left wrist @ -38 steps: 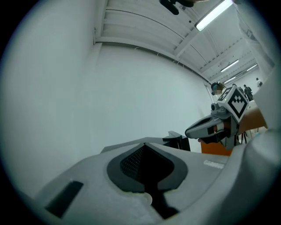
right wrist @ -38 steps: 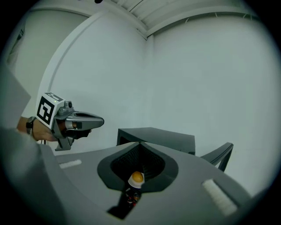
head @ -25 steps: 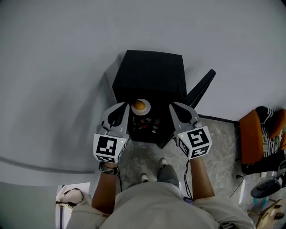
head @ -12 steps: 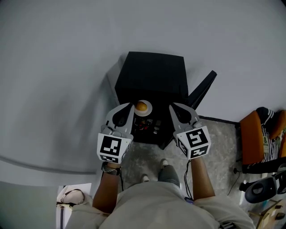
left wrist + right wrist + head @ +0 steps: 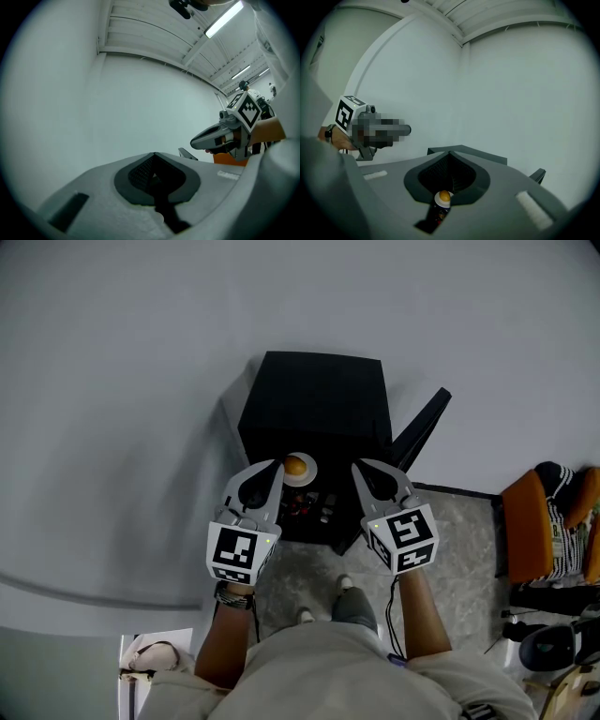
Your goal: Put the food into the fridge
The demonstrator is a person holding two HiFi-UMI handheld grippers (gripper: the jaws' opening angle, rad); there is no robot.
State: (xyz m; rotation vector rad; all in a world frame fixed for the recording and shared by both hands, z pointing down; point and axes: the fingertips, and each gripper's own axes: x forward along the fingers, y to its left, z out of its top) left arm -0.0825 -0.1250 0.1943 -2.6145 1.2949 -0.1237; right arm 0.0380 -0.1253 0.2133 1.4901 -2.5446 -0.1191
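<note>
In the head view, a black fridge [image 5: 314,395] stands low at the centre of the frame, its door [image 5: 422,423] swung out to the right. A small plate [image 5: 308,472] carrying a round orange piece of food [image 5: 295,464] sits at the fridge's open front edge, above some bottles [image 5: 305,504]. I cannot tell whether it rests on the top shelf or on the lip of the cabinet. The left tongs [image 5: 272,468] point up the frame with their tip just beside the plate's left rim. The right tongs [image 5: 359,468] are apart from the plate on its right. In the left gripper view, the left tongs [image 5: 154,154] are pressed together with nothing between them, only bare wall beyond, and the right tongs [image 5: 197,142] hang at the right of the frame. In the right gripper view, the right tongs [image 5: 450,153] also look drawn together and empty. The food [image 5: 444,196] and bottles [image 5: 437,214] show low through the slot behind the tips, with the fridge's top [image 5: 478,152] just past them. Both tongs seem to hang well above the plate, so to seat it properly they should be lowered first. The plate should then be nudged level and straight back by its rim, not by the food, which looks likely to roll. It should clear the bottles and sit well inside before the door is swung shut.
</note>
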